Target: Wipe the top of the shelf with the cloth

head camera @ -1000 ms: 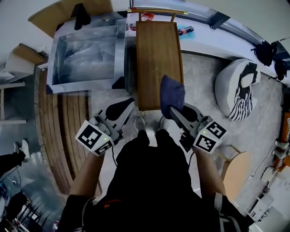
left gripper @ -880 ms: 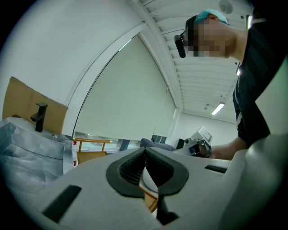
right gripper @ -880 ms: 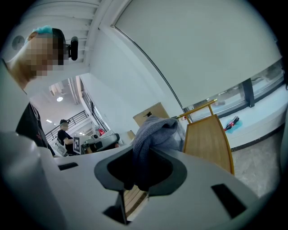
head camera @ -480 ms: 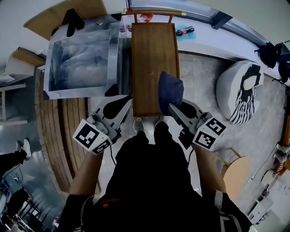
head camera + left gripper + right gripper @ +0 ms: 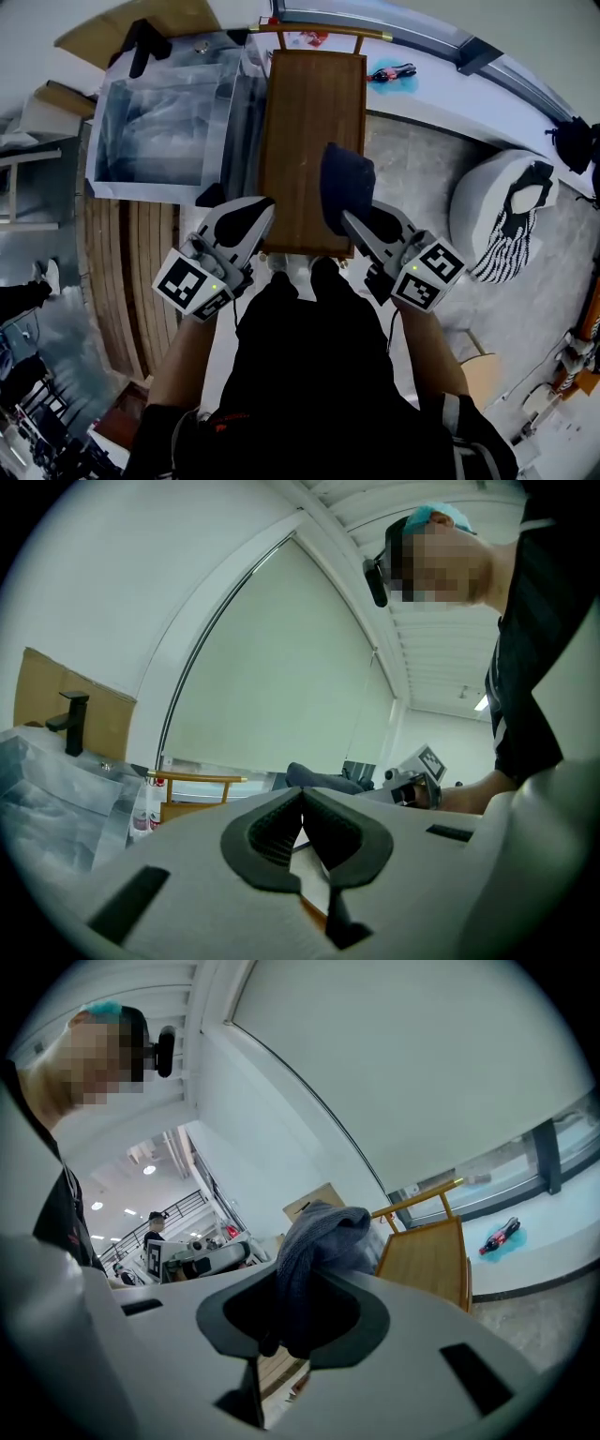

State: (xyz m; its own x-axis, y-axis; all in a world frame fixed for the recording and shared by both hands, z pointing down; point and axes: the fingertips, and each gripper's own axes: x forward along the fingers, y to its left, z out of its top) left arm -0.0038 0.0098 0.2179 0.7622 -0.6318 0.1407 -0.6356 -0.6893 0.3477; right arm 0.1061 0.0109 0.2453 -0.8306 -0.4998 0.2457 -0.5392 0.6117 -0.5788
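The shelf's brown wooden top [image 5: 309,141] stretches away from me in the head view, with a yellow rail at its far end. A dark blue cloth [image 5: 343,186] hangs bunched over the near right part of that top, and my right gripper [image 5: 351,222] is shut on it. In the right gripper view the cloth [image 5: 314,1251] rises from between the jaws, the wooden top [image 5: 427,1255] beyond. My left gripper [image 5: 263,208] is shut on nothing, at the near left corner of the top. In the left gripper view its jaws [image 5: 302,803] meet.
A large box wrapped in clear plastic [image 5: 159,122] stands left of the shelf. A white ledge [image 5: 450,84] with a small dark object on a teal patch [image 5: 389,71] runs behind. A beanbag with a striped cloth [image 5: 502,211] sits right. My feet [image 5: 291,267] are at the shelf's near end.
Both grippers have come nearer to the shelf's near end and the cloth now hangs further over the wooden top. The head view has shifted a little.
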